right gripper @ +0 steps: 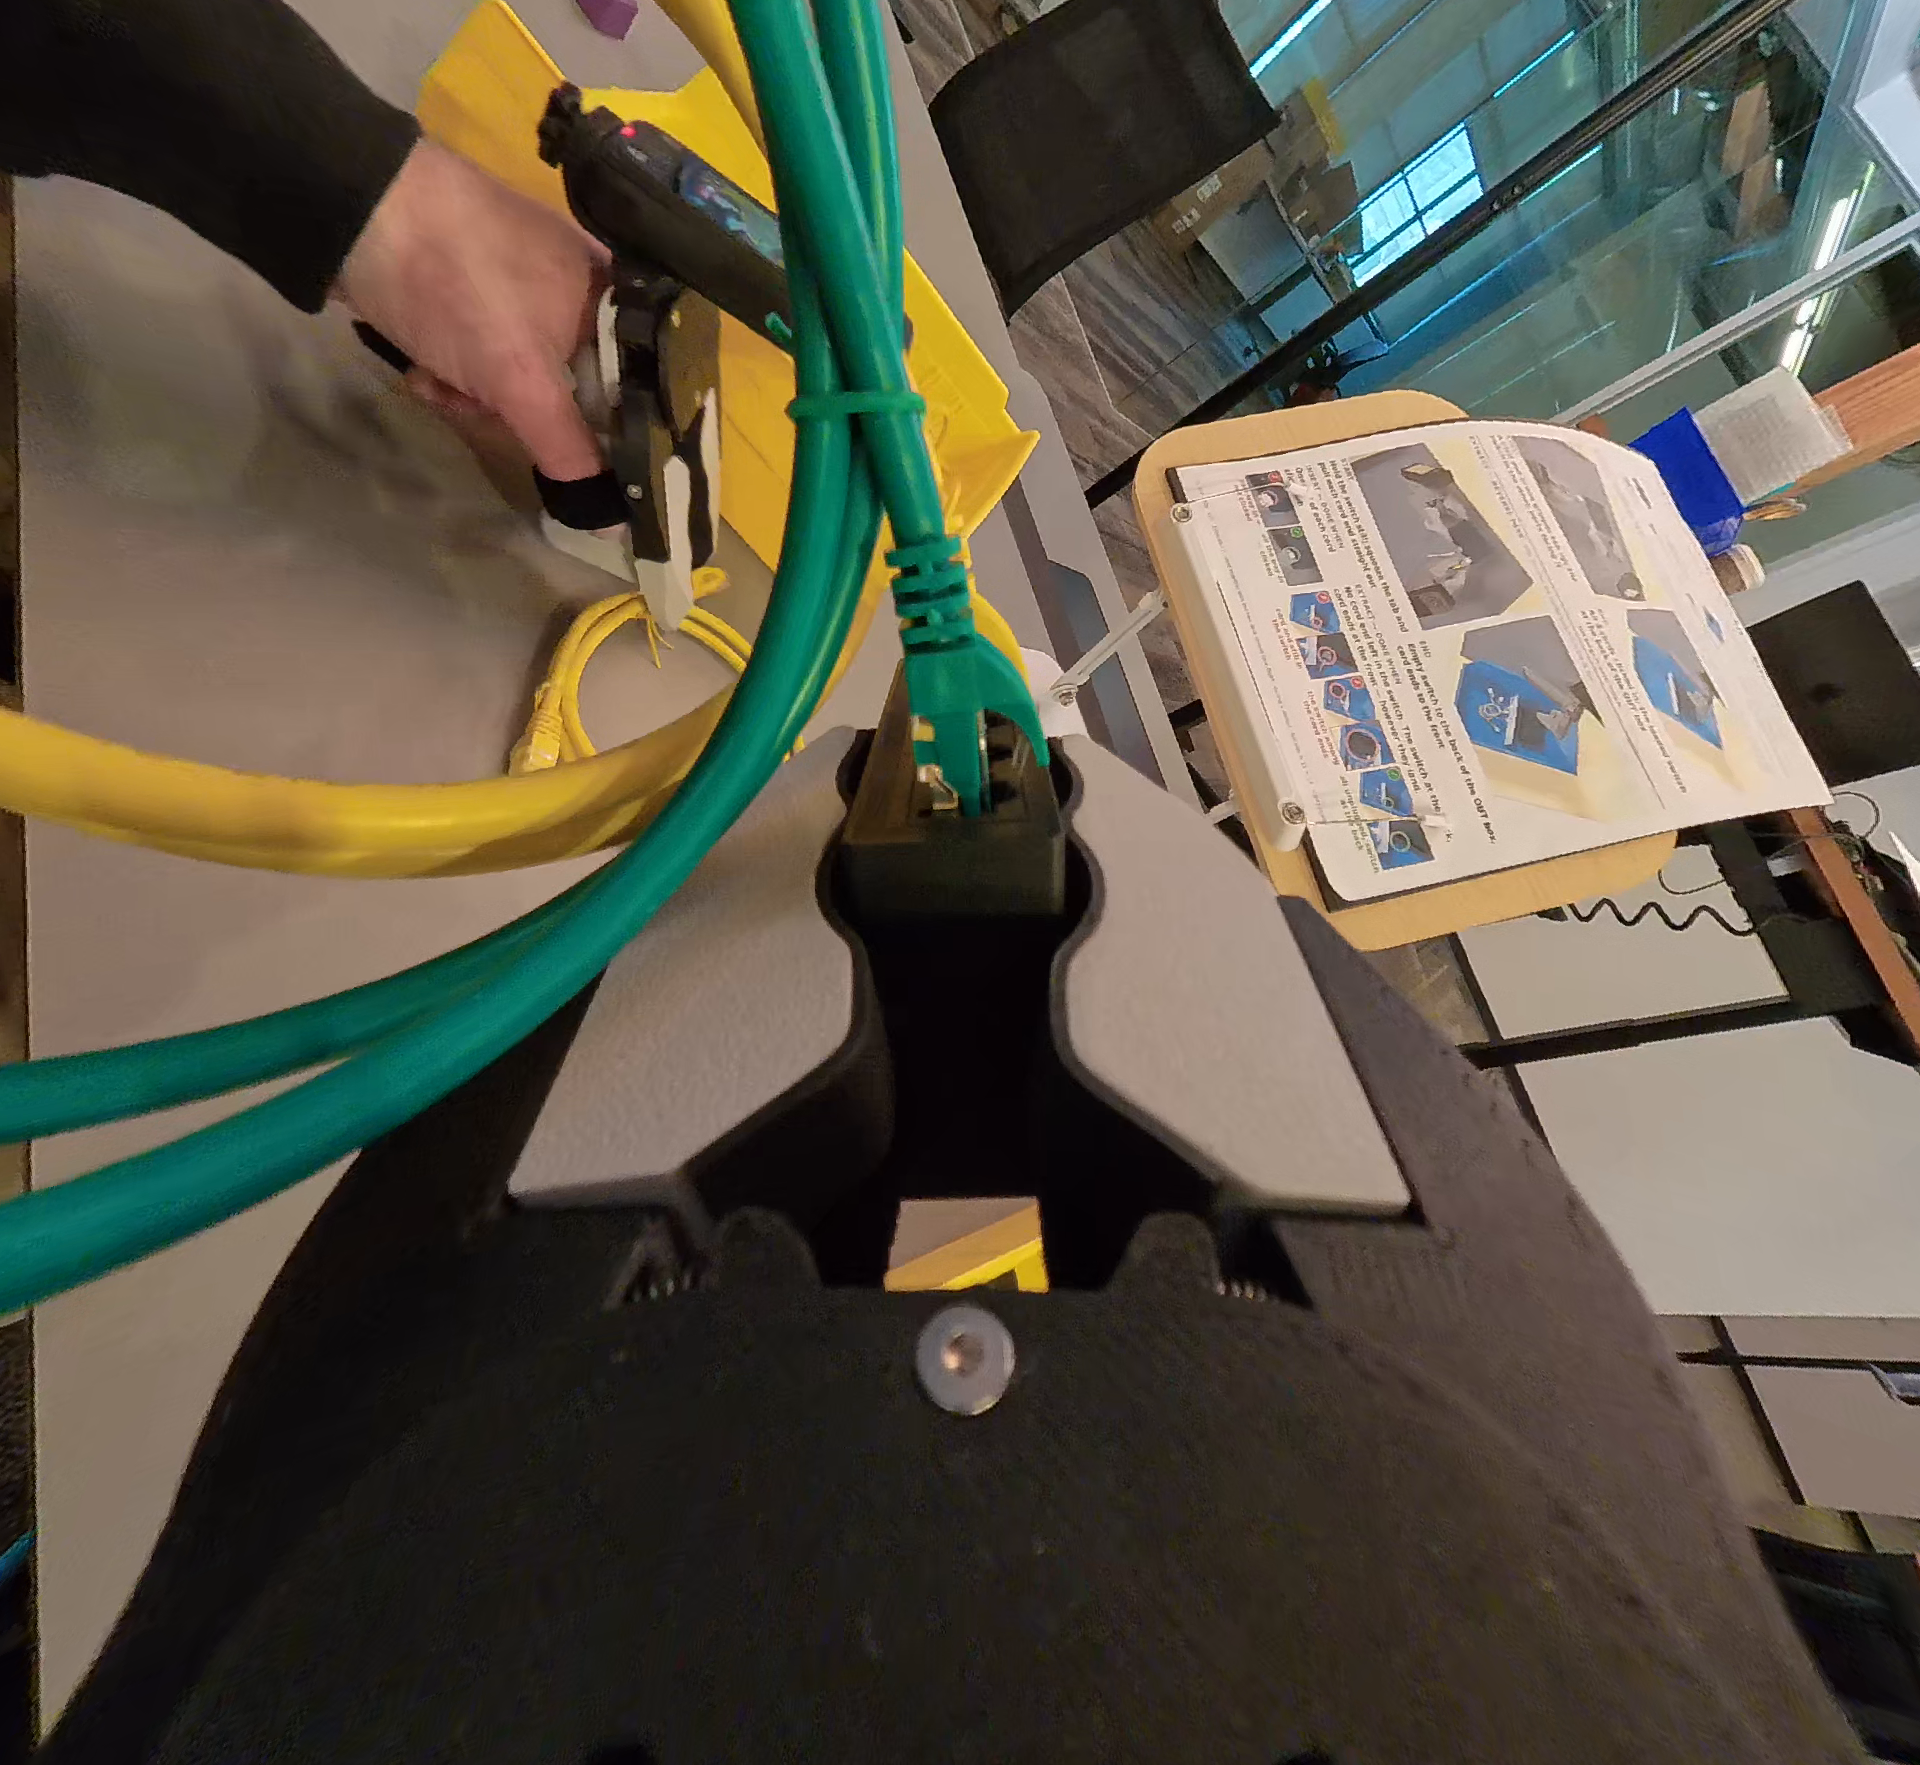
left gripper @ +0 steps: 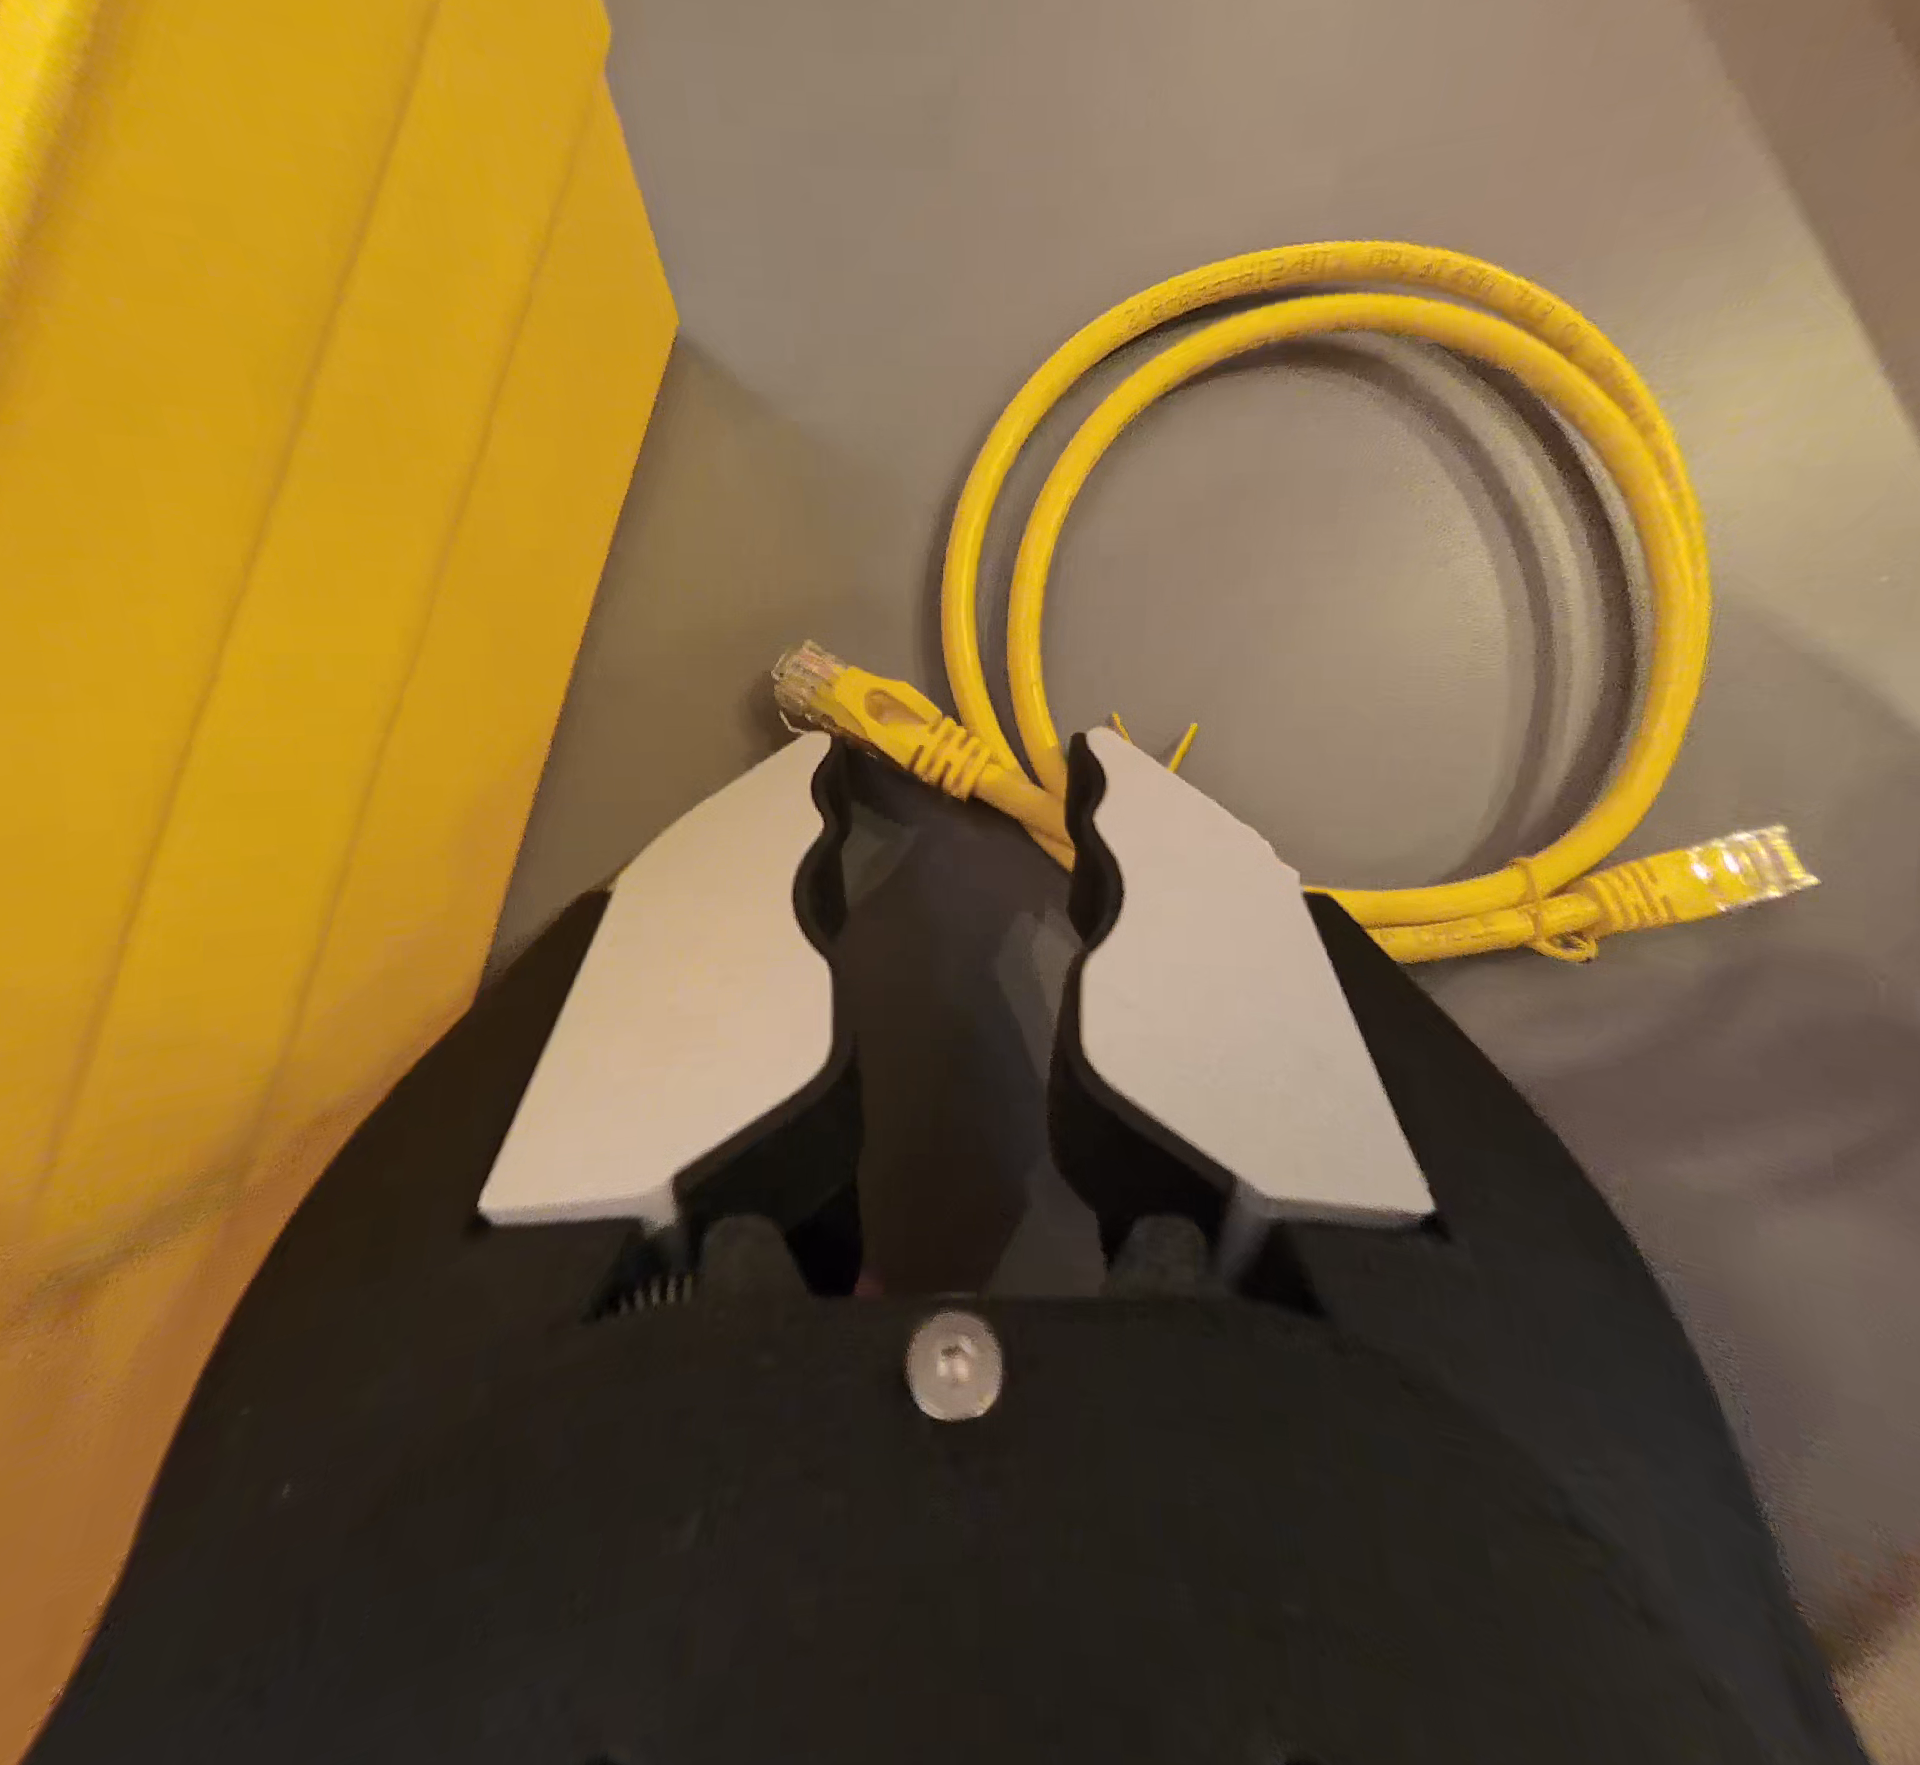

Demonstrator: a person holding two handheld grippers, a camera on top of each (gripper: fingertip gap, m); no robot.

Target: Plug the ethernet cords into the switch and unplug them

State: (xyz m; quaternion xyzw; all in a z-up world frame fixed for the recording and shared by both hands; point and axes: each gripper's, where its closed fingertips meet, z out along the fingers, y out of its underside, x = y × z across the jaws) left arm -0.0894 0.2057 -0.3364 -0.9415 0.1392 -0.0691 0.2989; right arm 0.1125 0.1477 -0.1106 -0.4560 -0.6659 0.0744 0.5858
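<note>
In the left wrist view a coiled yellow ethernet cord (left gripper: 1340, 510) lies on the grey table. One plug (left gripper: 847, 702) points left just beyond my left gripper (left gripper: 951, 770), which is open with the cord passing between its jaws. The other plug (left gripper: 1704, 874) lies to the right. In the right wrist view my right gripper (right gripper: 956, 806) is shut on a black switch (right gripper: 951, 842). A green ethernet cord (right gripper: 831, 261) is plugged into the switch by its plug (right gripper: 951, 676). The left gripper (right gripper: 670, 510) shows there too, held by a hand over the small yellow cord (right gripper: 582, 676).
A yellow bin (left gripper: 291, 468) stands close on the left of the left gripper; it also shows in the right wrist view (right gripper: 935, 385). A thick yellow cord (right gripper: 312, 806) loops across the table. A wooden board with an instruction sheet (right gripper: 1455, 635) stands at the right. A purple block (right gripper: 606, 1) lies far off. My right fingertips sit around 30 cm from my left ones.
</note>
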